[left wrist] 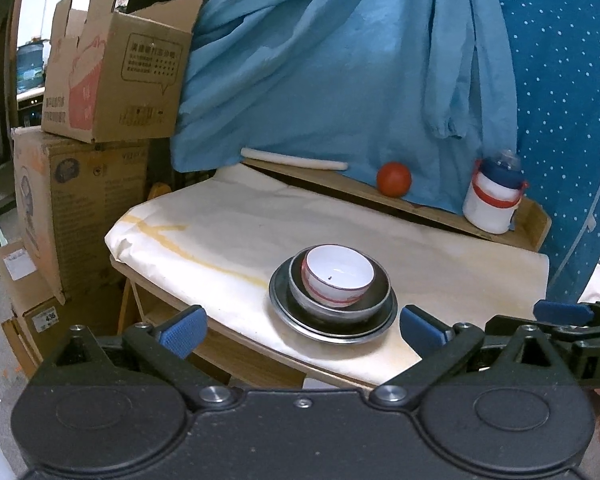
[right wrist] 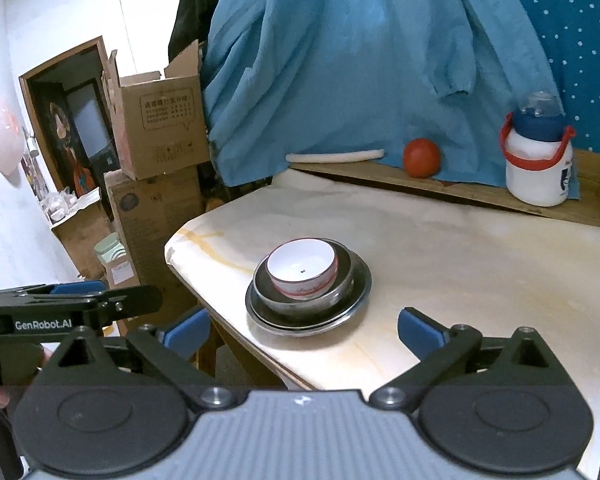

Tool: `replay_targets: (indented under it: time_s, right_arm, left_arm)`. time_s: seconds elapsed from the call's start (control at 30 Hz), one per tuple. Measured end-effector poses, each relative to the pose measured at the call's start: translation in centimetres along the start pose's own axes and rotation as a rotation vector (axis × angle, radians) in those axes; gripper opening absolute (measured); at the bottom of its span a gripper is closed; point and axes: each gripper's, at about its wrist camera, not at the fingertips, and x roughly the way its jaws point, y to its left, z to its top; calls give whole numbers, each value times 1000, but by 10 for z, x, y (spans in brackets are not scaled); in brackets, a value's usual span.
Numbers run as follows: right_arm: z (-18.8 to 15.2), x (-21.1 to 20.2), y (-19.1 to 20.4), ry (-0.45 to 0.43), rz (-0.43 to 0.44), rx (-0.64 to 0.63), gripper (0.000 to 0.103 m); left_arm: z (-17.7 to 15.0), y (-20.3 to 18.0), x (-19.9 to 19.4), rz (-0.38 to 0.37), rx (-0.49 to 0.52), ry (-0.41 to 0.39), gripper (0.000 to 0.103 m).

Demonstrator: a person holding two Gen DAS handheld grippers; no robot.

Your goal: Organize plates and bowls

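Counter (left wrist: 228, 216) carried nested stack near front edge: metal plate (left wrist: 300, 322), metal bowl (left wrist: 380, 292), white bowl (left wrist: 338, 270) tilted inside. I held both hand-held grippers, left hand-held gripper (left wrist: 302, 326), right hand-held gripper (right wrist: 304, 326), wide, empty. Risk I saw: tilted bowl tipping if nudged.

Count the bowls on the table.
2, both in one stack: a white bowl nested in a metal bowl, which sits on metal plates. Any others beneath would be hidden.
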Motion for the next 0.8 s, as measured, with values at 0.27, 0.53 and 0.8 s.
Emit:
replay_targets:
  time_s: [0.27,0.53,0.8]
  right_arm:
    - [-17,-15,1,-29,-40,0,103]
    - [-33,-22,5,-11,-55,-14,103]
    - [-40,-23,10,6,-53,-22,103]
  left_arm:
    - [-17,-3,-9,14,34,6,102]
    - [-34,-3,-15,23,59,25,102]
    - [-42,1,-22,32,47,22,102]
